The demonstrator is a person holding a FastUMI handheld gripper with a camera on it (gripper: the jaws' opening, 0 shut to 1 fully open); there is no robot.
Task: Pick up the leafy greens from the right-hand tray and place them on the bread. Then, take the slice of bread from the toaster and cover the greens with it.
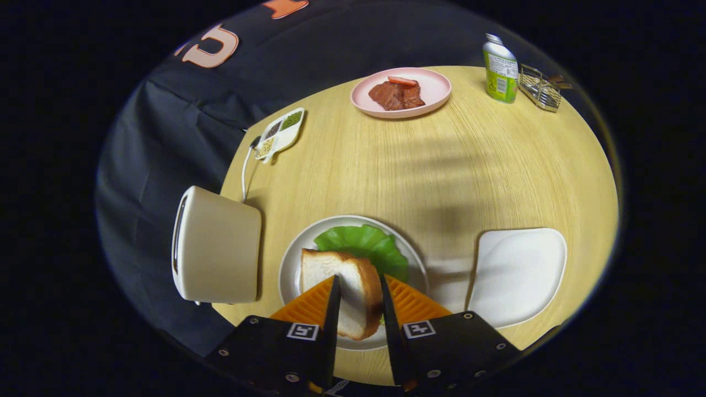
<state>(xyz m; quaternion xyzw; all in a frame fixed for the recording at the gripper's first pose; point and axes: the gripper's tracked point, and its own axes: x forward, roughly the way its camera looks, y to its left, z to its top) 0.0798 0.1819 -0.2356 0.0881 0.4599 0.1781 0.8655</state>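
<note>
Pale wood-grain tabletop, round, lit warmly, bounded by the dark cloth booth wall beyond and to the left. Tongs, i.e. the gripper, pinching a slice of bread held upright on edge, both fingers pressed against its flat faces. Directly under and just ahead of the fingers, a round white plate, with the leafy greens lying on it just beyond the held slice. Cannot tell whether another slice lies beneath the greens, nor whether the held slice touches them.

Left of the fingers, just beside the plate, a cream toaster, its slot facing away to the left, a white cord trailing beyond it. Right of the fingers, near the plate but apart from it, a white tray, bare. Open wood between plate and tray, and a wide stretch of free tabletop ahead of the fingers, crossed by soft shadows.

Far beyond, a pink plate bearing reddish-brown pieces of meat. Beyond and to the left, near the table edge, a small divided dish of seasonings. Far right beyond, a green bottle with a printed label, writing too small to read, and beside it a small wire rack at the table's rim.
</note>
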